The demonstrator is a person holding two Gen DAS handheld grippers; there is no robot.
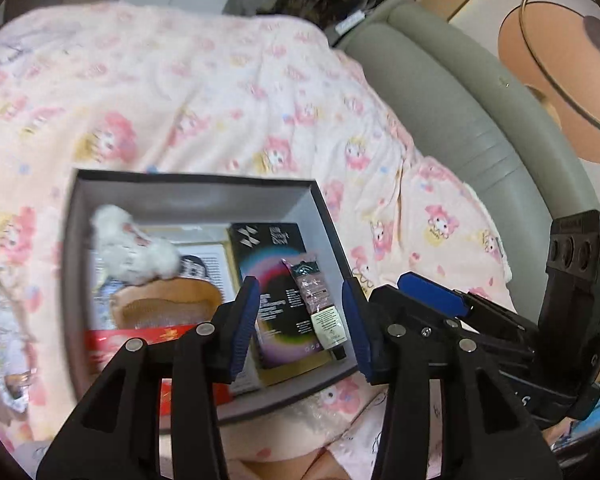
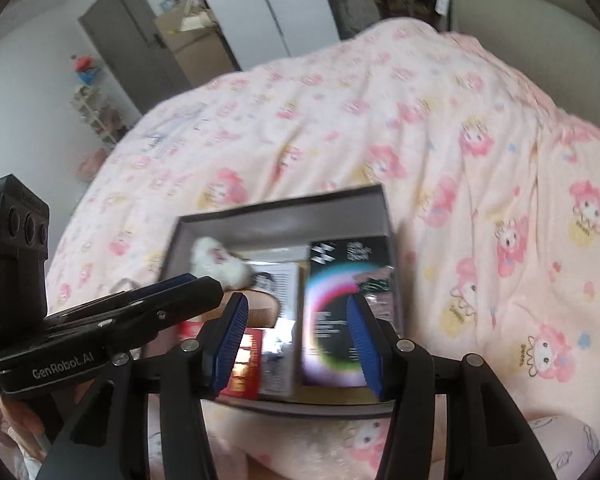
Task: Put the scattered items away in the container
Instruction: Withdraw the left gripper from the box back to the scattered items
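The left gripper [image 1: 300, 320] and right gripper [image 2: 300, 340] hung with fingers apart and nothing between them, above the grey box [image 1: 188, 200] on the pink bedspread [image 1: 220, 92]. Inside lay a small tube [image 1: 320, 304] on a black carton [image 1: 276, 280], a white plush [image 1: 132, 248] further back.

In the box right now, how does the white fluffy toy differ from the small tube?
The white fluffy toy is soft, rounded and pale; the small tube is flat, slim and pinkish with a dark cap. The toy sits at the box's far left, the tube lies on the black packet at right. Neither is gripped.
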